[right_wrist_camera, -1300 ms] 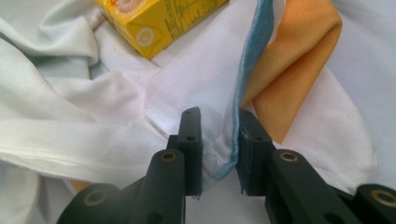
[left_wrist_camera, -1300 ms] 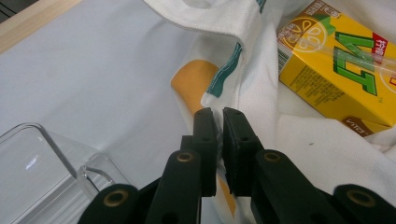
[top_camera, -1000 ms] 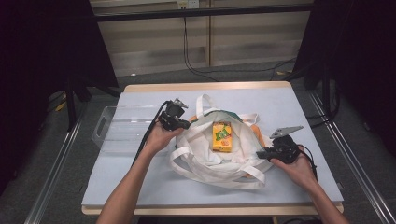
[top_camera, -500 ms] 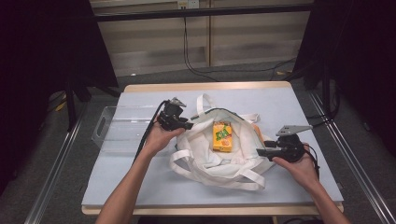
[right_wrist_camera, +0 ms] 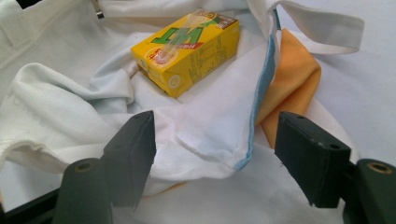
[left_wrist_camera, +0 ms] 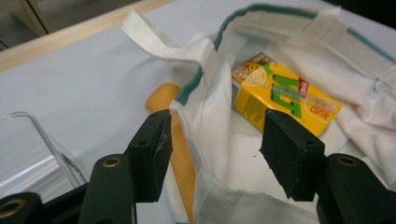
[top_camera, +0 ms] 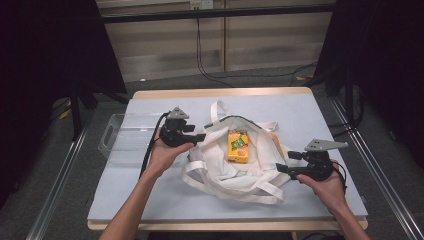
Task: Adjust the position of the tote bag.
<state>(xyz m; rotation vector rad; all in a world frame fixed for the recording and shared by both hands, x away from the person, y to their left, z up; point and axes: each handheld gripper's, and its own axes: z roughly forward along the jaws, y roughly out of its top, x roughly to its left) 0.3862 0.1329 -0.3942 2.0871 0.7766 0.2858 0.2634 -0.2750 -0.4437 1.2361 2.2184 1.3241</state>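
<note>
Item: yellow drink carton (top_camera: 238, 146), lying flat on its broad face inside the white cloth bag (top_camera: 235, 167), near the bag's middle, its printed side up; it rests there because the bag's mouth is spread wide around it; bag: slack, crumpled, green-edged rim (left_wrist_camera: 201, 77) folded outward, straps trailing toward the person; it lies at the middle of the pale desk (top_camera: 310, 115); an orange cloth (right_wrist_camera: 289, 88) lies tucked under the bag's edge, peeking out on both sides; left tongs (top_camera: 196, 137): jaws wide apart, gripping nothing, straddling the bag's rim with one jaw outside and one over the opening, judged placed so as to take the rim and keep the mouth open; right tongs (top_camera: 282, 168): jaws likewise wide apart and empty, pointed at the bag's opposite edge just short of the cloth, judged ready to take that side; clear plastic tray (top_camera: 120, 140): on the desk's left, beside the left hand (top_camera: 165, 157), apart from the bag
</note>
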